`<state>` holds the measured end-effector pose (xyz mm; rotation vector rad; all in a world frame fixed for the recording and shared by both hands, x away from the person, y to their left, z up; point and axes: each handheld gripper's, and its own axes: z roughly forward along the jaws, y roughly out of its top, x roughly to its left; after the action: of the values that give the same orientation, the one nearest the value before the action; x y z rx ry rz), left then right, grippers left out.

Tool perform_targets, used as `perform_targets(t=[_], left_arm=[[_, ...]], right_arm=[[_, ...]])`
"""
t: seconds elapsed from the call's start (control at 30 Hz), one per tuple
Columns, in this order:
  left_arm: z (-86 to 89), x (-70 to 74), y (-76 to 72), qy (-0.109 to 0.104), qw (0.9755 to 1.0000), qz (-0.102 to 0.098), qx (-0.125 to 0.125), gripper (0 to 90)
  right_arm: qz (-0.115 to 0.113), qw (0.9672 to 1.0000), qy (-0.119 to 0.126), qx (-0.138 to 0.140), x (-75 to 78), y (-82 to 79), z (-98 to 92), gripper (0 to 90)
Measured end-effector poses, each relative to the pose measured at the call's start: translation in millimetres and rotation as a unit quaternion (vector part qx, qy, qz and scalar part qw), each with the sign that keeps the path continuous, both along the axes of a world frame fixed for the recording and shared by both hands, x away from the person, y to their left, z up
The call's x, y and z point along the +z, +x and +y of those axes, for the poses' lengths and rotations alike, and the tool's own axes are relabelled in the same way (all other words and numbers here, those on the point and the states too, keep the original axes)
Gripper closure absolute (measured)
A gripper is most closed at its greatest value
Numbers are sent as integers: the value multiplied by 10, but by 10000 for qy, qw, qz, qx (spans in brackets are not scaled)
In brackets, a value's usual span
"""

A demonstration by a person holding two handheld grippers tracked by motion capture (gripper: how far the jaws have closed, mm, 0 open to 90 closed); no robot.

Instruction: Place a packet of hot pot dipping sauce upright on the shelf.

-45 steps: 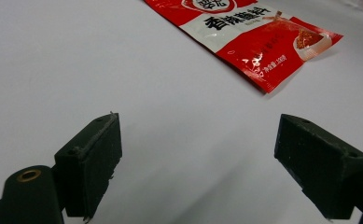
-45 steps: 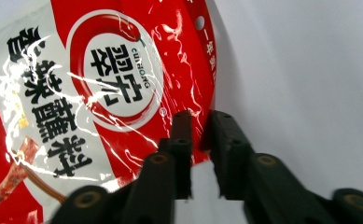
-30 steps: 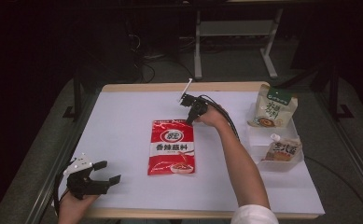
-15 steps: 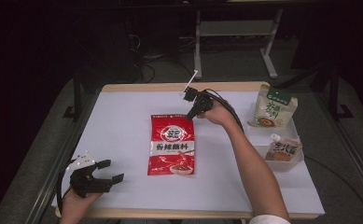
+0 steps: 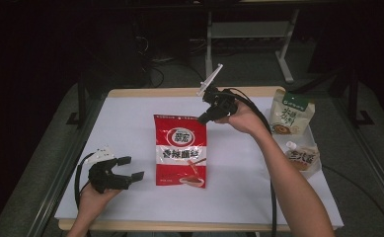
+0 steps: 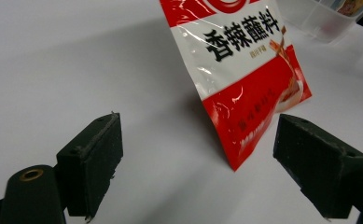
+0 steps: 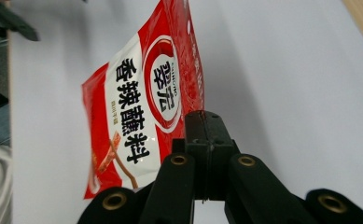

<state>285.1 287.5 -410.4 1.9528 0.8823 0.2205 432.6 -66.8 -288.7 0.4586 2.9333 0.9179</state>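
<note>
Red and white seasoning pouch (image 5: 180,150), lifted by its top corner above the white table (image 5: 130,118).
Glossy film, a round logo up top, black characters across a white band, and a food picture near the bottom edge. The right gripper (image 5: 203,118) has its jaws pressed together on the pouch's upper right corner, so the bag hangs tilted. The left gripper (image 5: 130,168), near the table's front left, has its jaws spread wide and empty, just beside the pouch's lower edge without touching it.
</note>
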Motion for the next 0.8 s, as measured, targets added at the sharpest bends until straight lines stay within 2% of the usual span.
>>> perform_targets(t=[0.13, 0.17, 0.23, 0.37, 0.47, 0.5, 0.6, 0.8], left_arm=[[-78, 47, 81, -39, 9999, -9, -93, 156], [-113, 64, 107, -36, 9999, -4, -128, 157], [-158, 77, 129, -90, 9998, -22, -179, 158], [-246, 84, 169, -107, 9996, 5, -271, 197], [-283, 81, 191, -172, 9992, 34, -367, 231], [-314, 79, 210, -171, 9987, 61, -486, 270], [-372, 76, 230, -155, 9977, 112, -656, 358], [-430, 80, 238, -129, 9968, 116, -785, 463]], right_arm=[[-60, 9999, 95, 115, 111, -104, -19, 900], [-124, 9995, 143, 261, 168, -165, -17, 900], [-151, 9992, 157, 321, 212, -219, -6, 900], [-155, 9984, 193, 517, 299, -319, 5, 900], [-148, 9982, 191, 552, 336, -359, 0, 900], [-136, 9975, 190, 671, 364, -397, -10, 900], [-115, 9971, 207, 726, 374, -430, -16, 900], [-73, 9971, 231, 725, 364, -438, -30, 900]])
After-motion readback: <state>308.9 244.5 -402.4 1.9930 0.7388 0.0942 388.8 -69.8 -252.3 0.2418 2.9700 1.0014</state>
